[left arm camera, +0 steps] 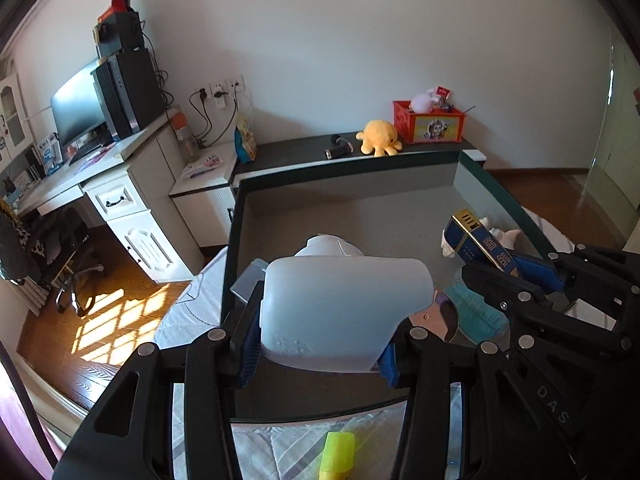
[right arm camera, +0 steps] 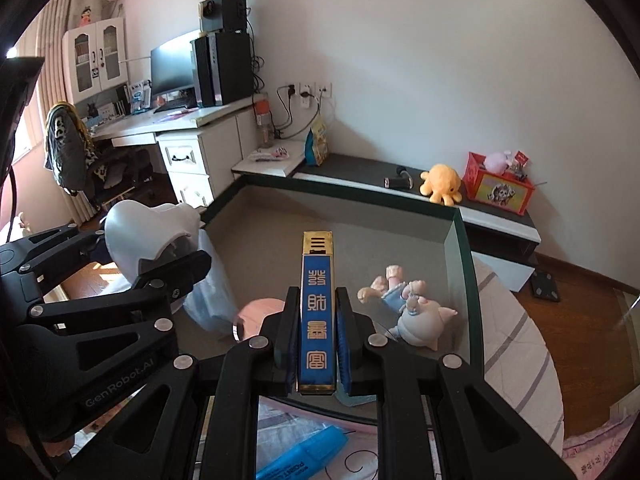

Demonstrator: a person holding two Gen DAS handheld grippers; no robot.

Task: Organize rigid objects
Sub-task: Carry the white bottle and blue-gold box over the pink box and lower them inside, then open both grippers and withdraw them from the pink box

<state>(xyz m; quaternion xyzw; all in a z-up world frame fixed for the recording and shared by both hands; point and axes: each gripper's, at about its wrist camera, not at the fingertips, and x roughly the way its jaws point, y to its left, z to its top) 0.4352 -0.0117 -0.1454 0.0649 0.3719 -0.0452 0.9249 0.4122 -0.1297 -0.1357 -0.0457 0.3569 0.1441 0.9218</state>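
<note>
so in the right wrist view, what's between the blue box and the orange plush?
Mostly bare gray tray floor, then its dark green rim before the orange plush on the ledge. The pig doll lies right of the blue box, off that line.

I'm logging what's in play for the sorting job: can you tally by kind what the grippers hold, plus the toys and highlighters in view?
Held items: 2 (white plastic jug, blue and gold box)
Toys: 3 (yellow octopus plush, pig figurine, pale plush in red box)
Highlighters: 2 (yellow highlighter, blue highlighter)
Total: 7
</note>
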